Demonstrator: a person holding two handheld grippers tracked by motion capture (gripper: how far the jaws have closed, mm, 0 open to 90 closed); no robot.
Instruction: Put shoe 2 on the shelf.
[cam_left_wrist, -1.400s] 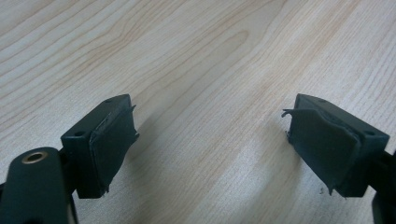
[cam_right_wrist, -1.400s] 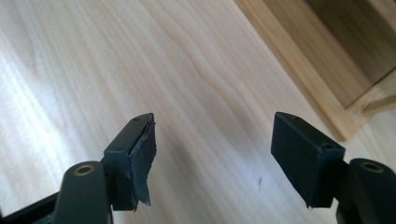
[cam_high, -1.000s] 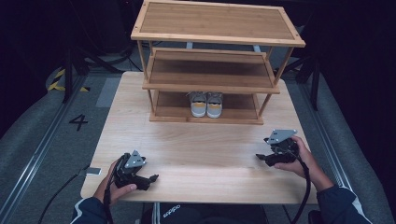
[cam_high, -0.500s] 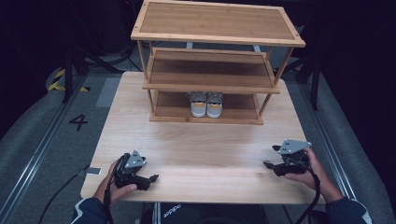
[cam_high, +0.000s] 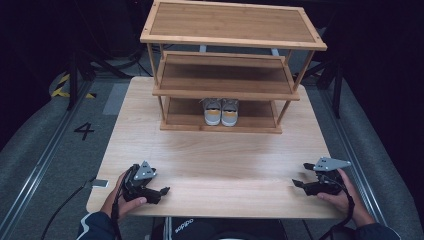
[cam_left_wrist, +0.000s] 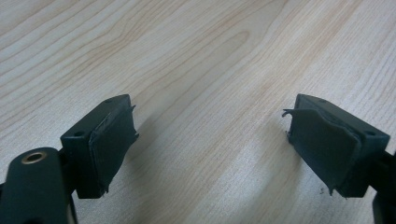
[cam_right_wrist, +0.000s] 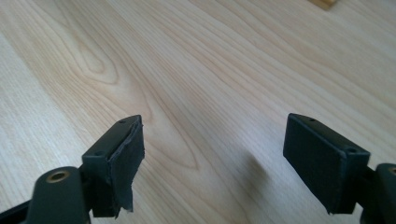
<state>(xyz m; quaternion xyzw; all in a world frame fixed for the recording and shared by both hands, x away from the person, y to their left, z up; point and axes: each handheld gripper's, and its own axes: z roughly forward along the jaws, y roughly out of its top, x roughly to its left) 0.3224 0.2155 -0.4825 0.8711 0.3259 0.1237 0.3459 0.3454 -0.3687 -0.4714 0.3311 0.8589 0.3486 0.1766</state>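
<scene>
left gripper (cam_high: 161, 190) fingers spread, empty, near tabletop (cam_high: 220, 160) front-left | right gripper (cam_high: 298, 183) fingers spread, empty, front-right | pair of shoes (cam_high: 221, 111) on bottom tier of wooden rack (cam_high: 232, 40)

shoes (cam_high: 220, 111) half hidden under middle shelf (cam_high: 225, 80), forearms cut off at bottom edge

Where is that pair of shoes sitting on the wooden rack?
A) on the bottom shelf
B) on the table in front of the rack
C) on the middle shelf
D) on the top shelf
A: the pair of shoes stands on the lowest shelf of the wooden rack, under the two bare shelves above.
</scene>
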